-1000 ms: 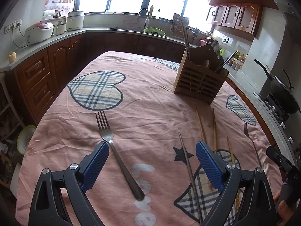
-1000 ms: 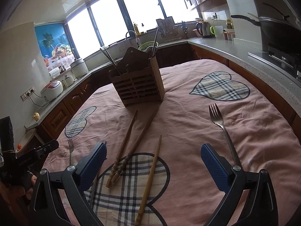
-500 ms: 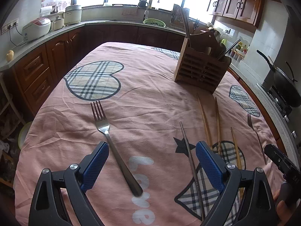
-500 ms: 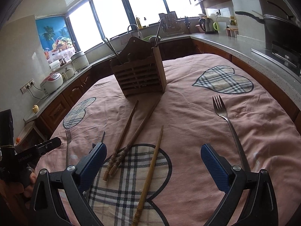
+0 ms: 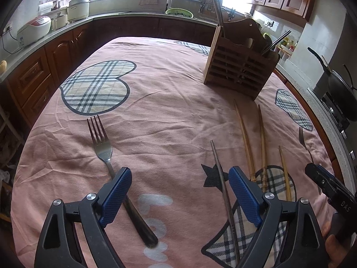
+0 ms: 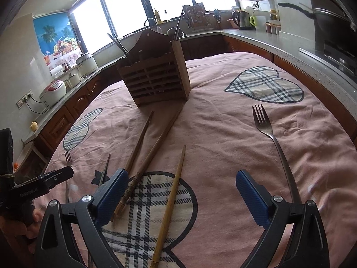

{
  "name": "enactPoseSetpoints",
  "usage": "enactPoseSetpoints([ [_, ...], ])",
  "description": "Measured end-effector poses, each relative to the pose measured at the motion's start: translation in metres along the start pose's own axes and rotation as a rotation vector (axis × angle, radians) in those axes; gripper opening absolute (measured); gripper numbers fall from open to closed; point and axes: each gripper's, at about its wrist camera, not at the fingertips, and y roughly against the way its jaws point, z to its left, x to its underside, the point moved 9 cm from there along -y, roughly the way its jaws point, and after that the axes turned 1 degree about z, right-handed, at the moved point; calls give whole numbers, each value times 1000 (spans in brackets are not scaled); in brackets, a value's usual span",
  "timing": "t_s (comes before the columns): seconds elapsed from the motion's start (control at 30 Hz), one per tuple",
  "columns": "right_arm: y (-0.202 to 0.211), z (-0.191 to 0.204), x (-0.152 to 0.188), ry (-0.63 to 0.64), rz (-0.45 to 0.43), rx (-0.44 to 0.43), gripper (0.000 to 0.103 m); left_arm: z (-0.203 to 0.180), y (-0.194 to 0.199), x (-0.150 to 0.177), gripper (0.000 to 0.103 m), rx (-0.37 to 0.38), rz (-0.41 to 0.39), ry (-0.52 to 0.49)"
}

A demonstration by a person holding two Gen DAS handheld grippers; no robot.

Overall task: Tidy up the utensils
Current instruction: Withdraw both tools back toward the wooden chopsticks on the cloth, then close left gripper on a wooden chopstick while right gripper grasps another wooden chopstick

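A wooden utensil holder (image 5: 238, 69) stands at the far side of the pink cloth, with a few utensils in it. My left gripper (image 5: 179, 172) hovers low over a steel fork (image 5: 104, 154); its jaws are closing, touching nothing. The fork's dark handle runs under the left finger (image 5: 116, 192), and a dark chopstick (image 5: 219, 178) lies by the right one. My right gripper (image 6: 181, 175) is closing above a light wooden chopstick (image 6: 174, 192) without pressing it. Two brown chopsticks (image 6: 160, 143) lie to its left, a second fork (image 6: 265, 129) to its right, and the holder (image 6: 156, 78) beyond.
Each gripper shows in the other's view, the right gripper (image 5: 328, 185) and the left gripper (image 6: 44, 183), held by hands. Kitchen counters ring the table, with a rice cooker (image 5: 33, 29) on the left and a wok (image 5: 341, 91) on the stove at the right.
Both grippers have come forward and lower toward the cloth, so the forks and chopsticks look nearer. Their jaws stand a little narrower than before. Nothing on the table has moved.
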Motion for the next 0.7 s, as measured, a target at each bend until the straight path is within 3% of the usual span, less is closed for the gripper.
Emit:
enactPoseSetpoints([
  [0.17, -20, -1, -2, 0, 53, 3, 68, -8, -15, -7, 76, 10, 24, -19],
  [0.4, -35, 2, -12, 10, 80, -9, 62, -22, -35, -24, 72, 30, 48, -33],
  [0.7, -68, -5, -54, -21, 92, -25, 50, -51, -76, -66, 69, 71, 75, -64],
])
